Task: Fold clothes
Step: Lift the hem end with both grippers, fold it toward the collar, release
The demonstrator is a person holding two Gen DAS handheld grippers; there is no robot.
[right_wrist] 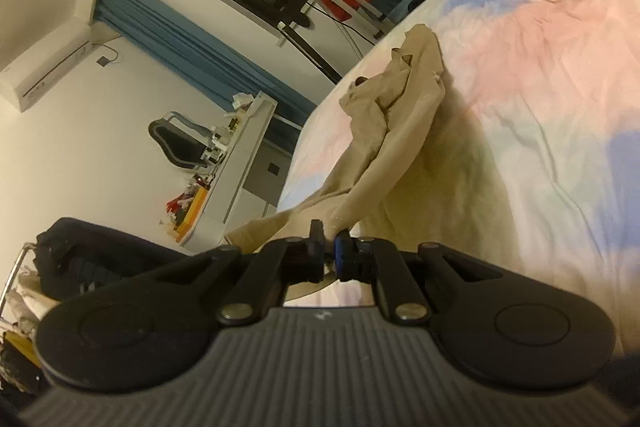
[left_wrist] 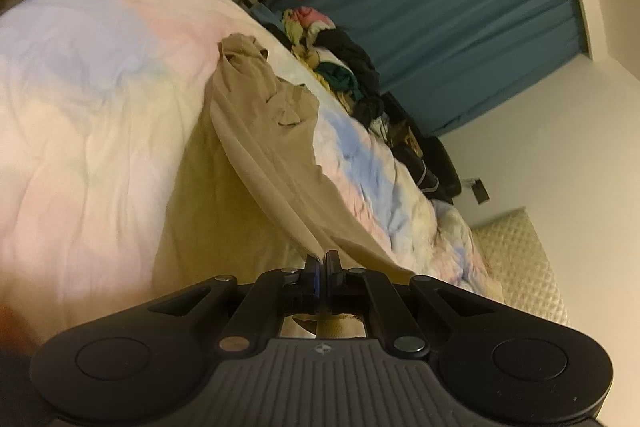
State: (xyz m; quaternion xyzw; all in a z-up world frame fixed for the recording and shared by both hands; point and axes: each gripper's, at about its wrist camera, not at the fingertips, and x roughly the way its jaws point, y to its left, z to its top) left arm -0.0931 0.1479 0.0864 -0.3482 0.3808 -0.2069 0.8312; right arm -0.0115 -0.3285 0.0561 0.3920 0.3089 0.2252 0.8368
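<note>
Pastel duvet (left_wrist: pixel 100 99) — clothes heap (left_wrist: pixel 340 67) beyond

Beige garment (left_wrist: pixel 256 147), rumpled, stretched taut, lifted partly off bed

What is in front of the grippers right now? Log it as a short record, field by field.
surface: bed with pastel duvet
item in work: beige garment, partly lifted, far end bunched on the duvet
left gripper: shut on an edge of the beige garment
right gripper: shut on another part of the beige garment
garment state: stretched from each gripper toward the bed, not yet folded
other laundry: pile of mixed clothes at the bed's far edge
backdrop: blue curtain
</note>
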